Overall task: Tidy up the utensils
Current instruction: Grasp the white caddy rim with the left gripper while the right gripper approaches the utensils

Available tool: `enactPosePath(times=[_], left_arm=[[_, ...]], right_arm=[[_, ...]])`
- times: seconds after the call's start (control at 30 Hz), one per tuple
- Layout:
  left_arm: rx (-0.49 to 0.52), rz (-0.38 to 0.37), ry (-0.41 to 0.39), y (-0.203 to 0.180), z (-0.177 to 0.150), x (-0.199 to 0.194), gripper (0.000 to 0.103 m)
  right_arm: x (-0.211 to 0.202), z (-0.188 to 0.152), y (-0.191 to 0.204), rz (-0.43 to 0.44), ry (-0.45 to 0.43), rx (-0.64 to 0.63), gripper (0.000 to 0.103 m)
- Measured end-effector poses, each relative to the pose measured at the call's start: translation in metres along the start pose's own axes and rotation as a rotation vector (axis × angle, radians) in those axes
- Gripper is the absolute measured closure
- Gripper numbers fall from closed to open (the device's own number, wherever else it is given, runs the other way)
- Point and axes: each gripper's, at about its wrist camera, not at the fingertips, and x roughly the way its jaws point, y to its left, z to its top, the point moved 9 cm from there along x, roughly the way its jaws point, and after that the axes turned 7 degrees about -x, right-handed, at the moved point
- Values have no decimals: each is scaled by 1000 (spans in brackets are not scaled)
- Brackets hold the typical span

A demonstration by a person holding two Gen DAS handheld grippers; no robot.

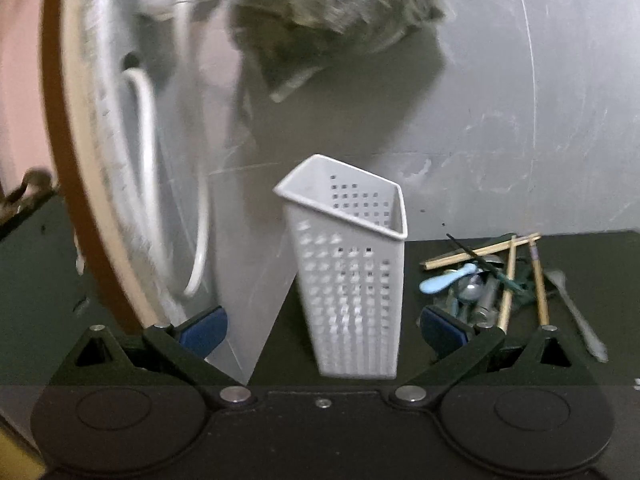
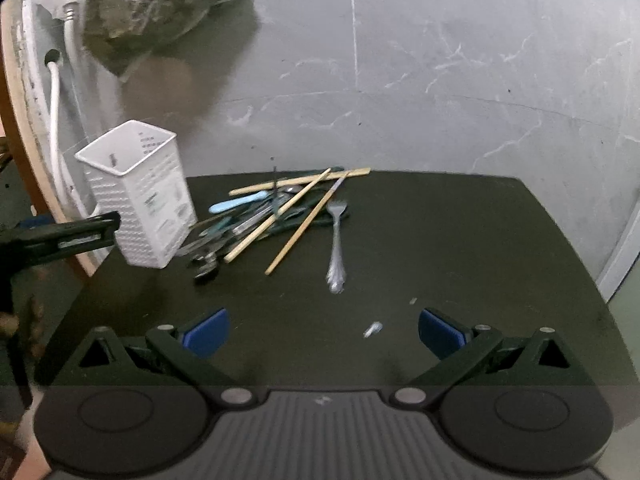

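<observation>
**Utensils lay heaped beside the white holder, both grippers empty**

Utensils lay in a loose pile on the dark tabletop, well ahead of the right gripper and a little left of its centre line. The pile held wooden chopsticks, a pale blue handle and several metal pieces whose kinds could not be made out. A silver fork lay apart at the pile's right edge, tines away from the jaws, almost straight ahead of the gap. The right gripper's jaws stood wide apart with nothing between them; a small pale scrap rested on the table just inside the right blue pad.

The white perforated utensil holder stood directly ahead of the left gripper, framed by its spread jaws but touching neither blue pad. It looked tilted in that view; whether it truly leaned could not be told. It appeared empty as far as its mouth showed. From the left gripper, the pile sat beyond the right jaw, just beside the holder.

In the right wrist view, the left gripper's black frame reached in from the left edge, close to the holder's near side. Behind stood a grey marbled wall.
</observation>
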Motion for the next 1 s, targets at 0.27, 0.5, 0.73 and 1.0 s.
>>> enactPosePath(times=[0.27,0.5,0.73,1.0], left_arm=[[47,67,-8,-24,19,52,1],[16,95,55,-20,18,75,1],[29,24,68,-22,18,79,15],[23,-47,58,-20,17,77,20]], right_arm=[[47,27,-27,60,20,5,0],[72,36,-18,119,54,-34,0],[83,44,-9,98,57,-4,0],[94,49,-1,64,66,35,0]])
